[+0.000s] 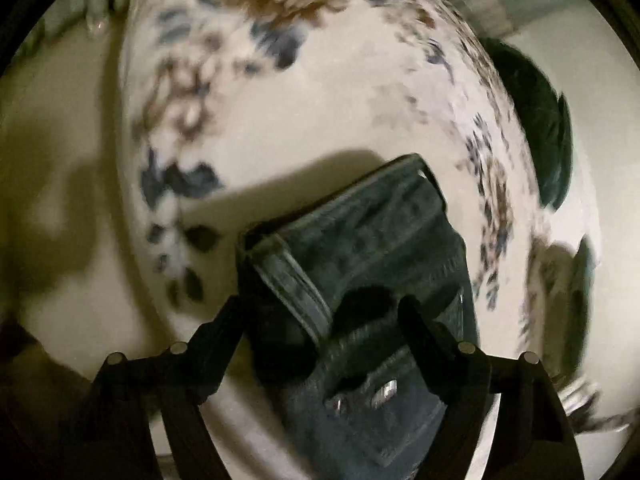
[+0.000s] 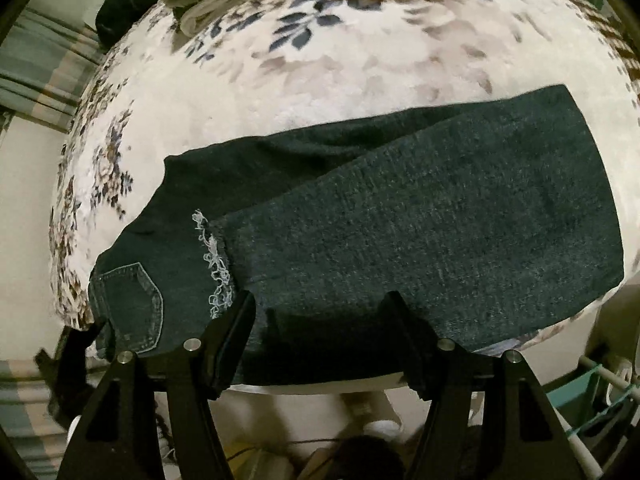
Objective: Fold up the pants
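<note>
Dark denim pants [image 2: 400,216] lie across a floral blanket [image 2: 320,60], legs folded over each other, with a frayed hem [image 2: 216,264] and a back pocket [image 2: 132,300] at the left. My right gripper [image 2: 320,320] is open just above the near edge of the pants, holding nothing. In the left wrist view the waistband end of the pants [image 1: 360,264] hangs bunched between the fingers of my left gripper [image 1: 324,320], which looks shut on it, lifted above the blanket [image 1: 320,100]. The view is blurred.
A dark green garment [image 1: 536,120] lies at the blanket's right edge in the left wrist view. Folded light cloth [image 2: 200,4] and dark clothing [image 2: 124,0] sit at the far left. A drying rack [image 2: 600,408] and floor clutter lie below the near edge.
</note>
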Tool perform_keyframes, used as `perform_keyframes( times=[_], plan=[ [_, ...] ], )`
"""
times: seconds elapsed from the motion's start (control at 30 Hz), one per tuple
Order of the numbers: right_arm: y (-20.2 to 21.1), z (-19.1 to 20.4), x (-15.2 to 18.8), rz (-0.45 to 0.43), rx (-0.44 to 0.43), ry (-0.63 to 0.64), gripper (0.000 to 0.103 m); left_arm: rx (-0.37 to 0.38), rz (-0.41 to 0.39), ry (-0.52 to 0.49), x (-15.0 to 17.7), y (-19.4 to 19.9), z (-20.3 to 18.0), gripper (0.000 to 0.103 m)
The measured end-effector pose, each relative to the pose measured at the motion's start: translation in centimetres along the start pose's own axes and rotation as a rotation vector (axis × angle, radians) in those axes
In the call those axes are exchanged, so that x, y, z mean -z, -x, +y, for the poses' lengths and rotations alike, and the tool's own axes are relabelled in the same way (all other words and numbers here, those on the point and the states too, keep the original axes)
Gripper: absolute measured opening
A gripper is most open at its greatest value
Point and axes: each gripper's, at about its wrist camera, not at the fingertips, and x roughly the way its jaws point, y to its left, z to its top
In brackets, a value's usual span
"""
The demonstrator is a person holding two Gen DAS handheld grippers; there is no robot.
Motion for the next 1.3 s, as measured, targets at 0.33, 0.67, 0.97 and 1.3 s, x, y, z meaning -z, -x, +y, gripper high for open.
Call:
perform_keyframes(
  times=[0.33,0.67,0.97,1.3],
  plan=[
    [0.9,-0.9,-0.8,-0.001,0.092,0.091,0.092,-0.017,-0.200,-0.164,1.0,3.1,-5.6,0.026],
    [4.4,-7.0,-2.4,-0.043,0.142,-0.002,0.099,0.110,-0.323,-0.728,13.0,13.7,-19.9,0.024],
    [10.1,-20.5,-2.4,-0.096,0.168,-0.249,0.099,0.264,-0.100,-1.104,33.0,10.6,-28.2,0.023],
    [14.1,-33.6,-1.9,-0.155,0.245,-0.436,0.099,0.146,0.148,-1.411,48.0,-0.2,-28.0,0.023]
  ],
)
